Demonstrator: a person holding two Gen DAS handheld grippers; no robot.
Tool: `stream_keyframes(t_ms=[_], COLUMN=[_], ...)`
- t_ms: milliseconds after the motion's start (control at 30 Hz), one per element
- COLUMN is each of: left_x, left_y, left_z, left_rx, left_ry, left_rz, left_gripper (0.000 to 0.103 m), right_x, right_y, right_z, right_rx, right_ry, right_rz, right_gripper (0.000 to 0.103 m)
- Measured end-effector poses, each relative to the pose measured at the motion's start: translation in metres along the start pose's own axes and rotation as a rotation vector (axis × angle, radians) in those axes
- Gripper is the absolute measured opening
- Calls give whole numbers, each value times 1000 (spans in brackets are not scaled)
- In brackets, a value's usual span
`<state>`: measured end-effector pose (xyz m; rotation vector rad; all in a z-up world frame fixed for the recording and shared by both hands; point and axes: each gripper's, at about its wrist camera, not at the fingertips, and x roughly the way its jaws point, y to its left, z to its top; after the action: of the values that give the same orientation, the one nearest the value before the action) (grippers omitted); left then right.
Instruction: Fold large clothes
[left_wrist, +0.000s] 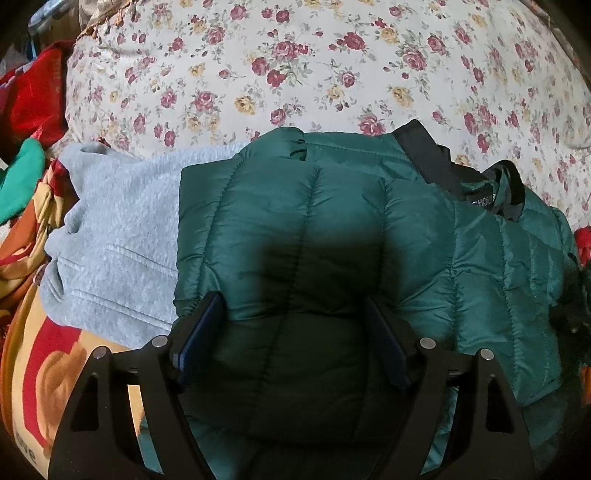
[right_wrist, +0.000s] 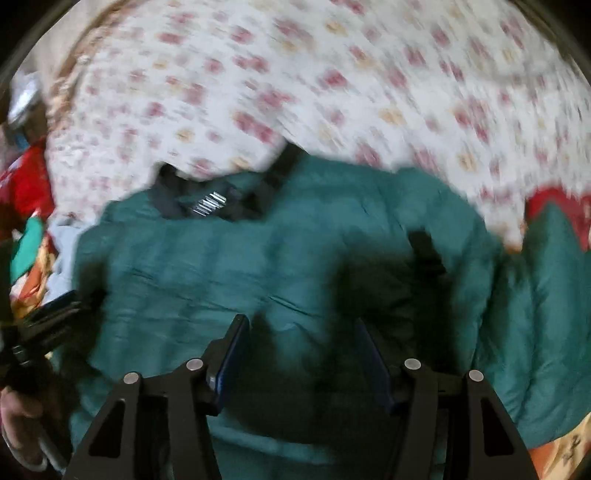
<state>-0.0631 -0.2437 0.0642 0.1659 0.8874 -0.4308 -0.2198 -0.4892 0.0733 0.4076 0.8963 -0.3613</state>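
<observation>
Pointing steeply down from the bottom of the left wrist view, the left gripper (left_wrist: 295, 332) hangs over a dark green quilted puffer jacket (left_wrist: 332, 229) that fills the centre and right of the frame. Its two blue-padded fingers (left_wrist: 201, 332) stand wide apart with a shaded fold of the jacket showing between them; the pads do not press on the fabric. The jacket's black collar (left_wrist: 428, 155) and a neck label lie toward the upper right. A grey fleece garment (left_wrist: 118, 229) lies left of centre, partly under the jacket's left edge. Behind both, a floral bedsheet (left_wrist: 295, 66) fills the upper frame. A red cloth (left_wrist: 33, 99) sits at the upper left, and an orange and red patterned blanket (left_wrist: 44, 369) runs down the lower left.

Blurred throughout, the right wrist view shows the right gripper (right_wrist: 301, 354) entering from the bottom edge and angled down over the same jacket (right_wrist: 207, 266), which spreads across the middle of the frame. Its fingers (right_wrist: 232, 354) stand apart, less widely than the left pair, with jacket fabric seen between them and no clamp on it that can be made out. The collar (right_wrist: 173, 195) lies in the upper left of centre. At the left edge the left gripper (right_wrist: 55, 306) reaches in above the jacket's edge, and a hand (right_wrist: 18, 424) shows in the lower left corner. The floral sheet (right_wrist: 332, 74) covers the top.
</observation>
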Motion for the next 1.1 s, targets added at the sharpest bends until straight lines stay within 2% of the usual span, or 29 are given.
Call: stream_keyframes(t_ms=[167, 300, 333, 400, 533, 700, 800, 1000, 1100], left_x=[2, 2, 3, 3, 3, -10, -26, -72, -87], left_y=[-2, -2, -2, -3, -5, -8, -9, -19, -25], left_z=[-1, -2, -2, -2, -3, -4, -5, -9, -12], left_rx=[7, 10, 11, 12, 21, 41, 39, 43, 47], left_ry=[-2, -6, -5, -5, -9, -18, -23, -80, -81], left_rz=[6, 5, 5, 6, 12, 25, 8, -33, -54], left_gripper=[83, 83, 84, 85, 86, 86, 86, 86, 86], right_x=[-1, -42, -49, -64, -46, 7, -4, -51, -68], right_y=[11, 18, 19, 24, 37, 41, 44, 48, 54], right_z=[2, 4, 3, 2, -4, -14, -8, -11, -16], right_rx=[-56, -74, -80, -84, -106, -114, -98, -69, -74], right_ry=[-10, -107, -125, -160, -92, 30, 23, -44, -51], right_rz=[-46, -95, -92, -66, 31, -19, -23, 13, 4], right_gripper=[55, 55, 56, 67, 67, 65, 65, 65, 69])
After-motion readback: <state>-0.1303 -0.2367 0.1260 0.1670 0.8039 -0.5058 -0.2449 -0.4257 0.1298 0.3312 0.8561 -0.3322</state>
